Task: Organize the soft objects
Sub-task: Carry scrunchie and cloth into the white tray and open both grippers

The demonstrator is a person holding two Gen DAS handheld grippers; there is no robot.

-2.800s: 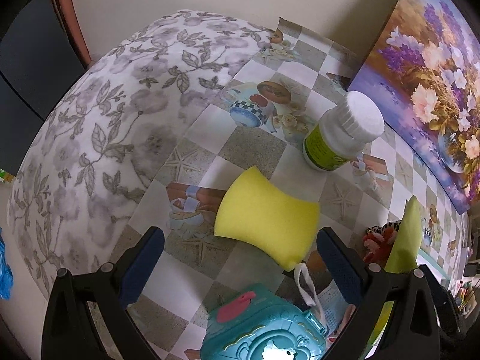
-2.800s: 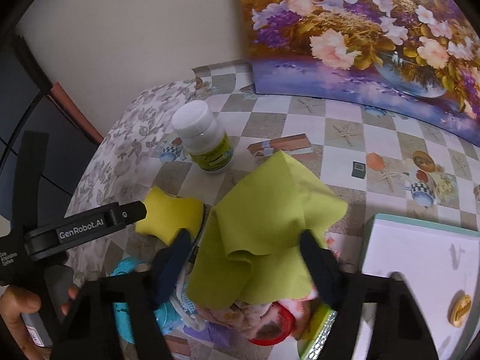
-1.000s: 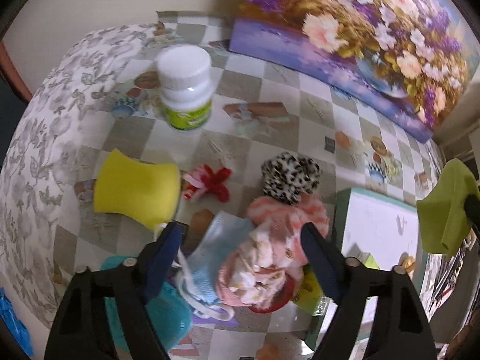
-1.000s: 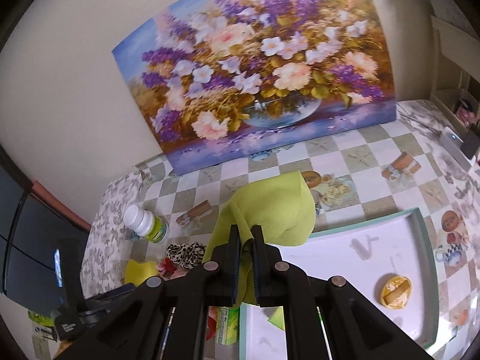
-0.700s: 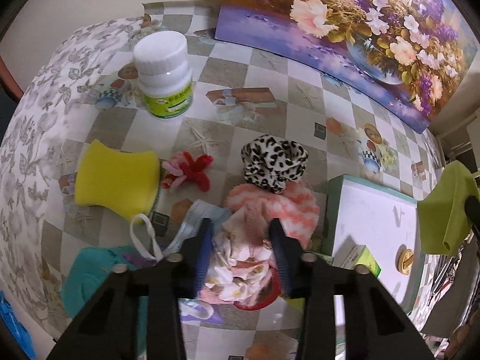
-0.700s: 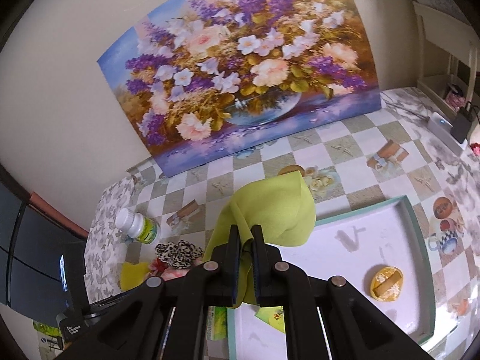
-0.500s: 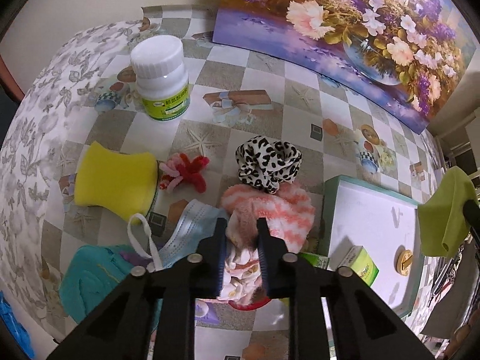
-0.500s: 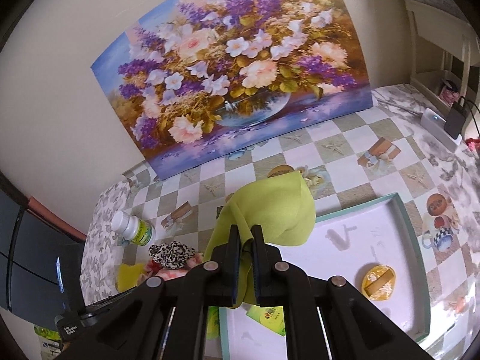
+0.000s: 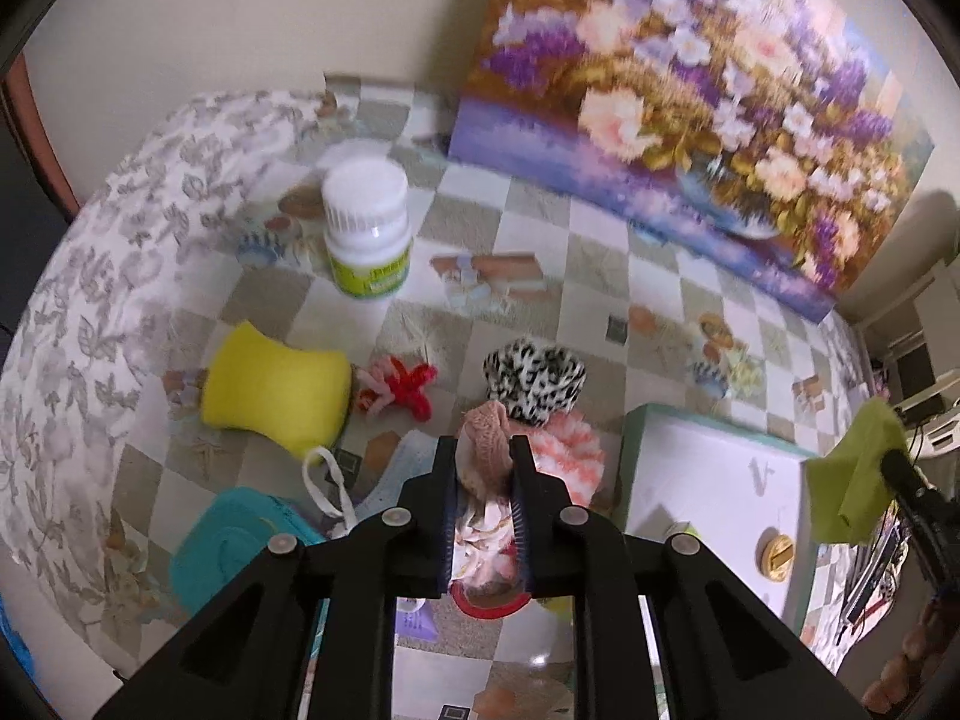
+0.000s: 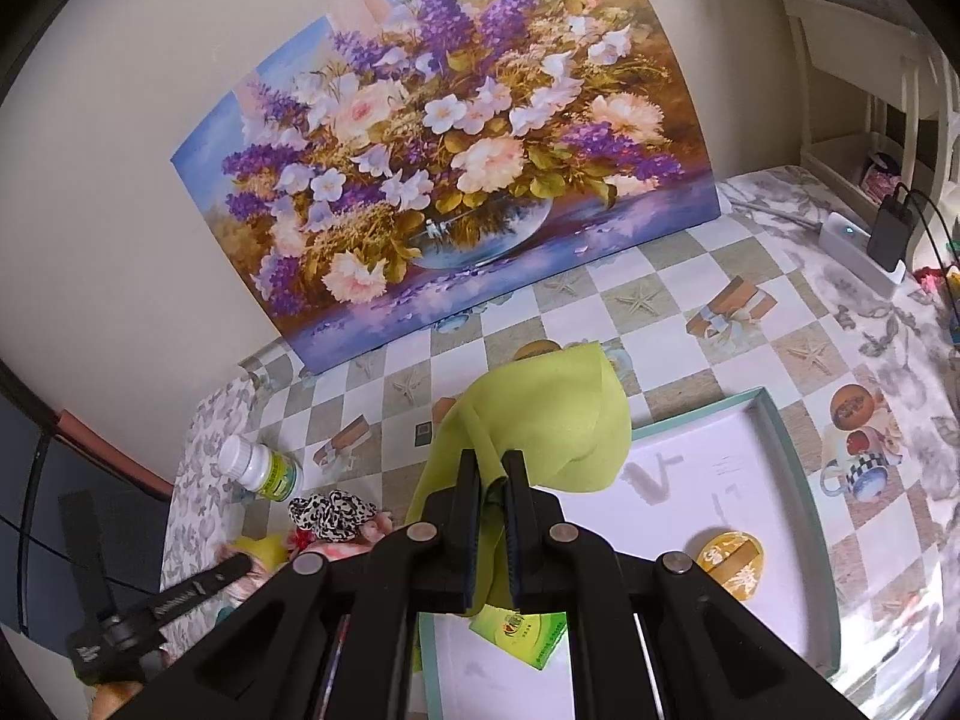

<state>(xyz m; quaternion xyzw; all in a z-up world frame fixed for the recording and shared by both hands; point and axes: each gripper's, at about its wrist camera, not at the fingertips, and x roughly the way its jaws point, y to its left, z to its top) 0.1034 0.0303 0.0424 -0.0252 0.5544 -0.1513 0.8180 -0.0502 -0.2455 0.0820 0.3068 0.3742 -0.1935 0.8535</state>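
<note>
fingers of my left gripper, which stood wide apart over the pile a second ago, are now pinched together on a pink knitted cloth; the cloth bulges up between the two pads, its top poking out above the tips, and a flowery part of it hangs down between the jaws. it has come up a little off the heap since half a second ago, when it still lay low among the other things. just past my tips sit the leopard scrunchie and the pink-and-white fluffy thing, close beside the lifted cloth. left of them lie the red bow and the yellow sponge, with the face mask touching my left finger's side and the teal case nearer me. the white bottle stands well beyond, near the flower painting

my right gripper stays clamped on the green cloth, as before; the cloth fans out above the tips and drapes down between the fingers. it now hangs over the near left corner of the white tray, which holds a round yellow packet and a green sachet
</note>
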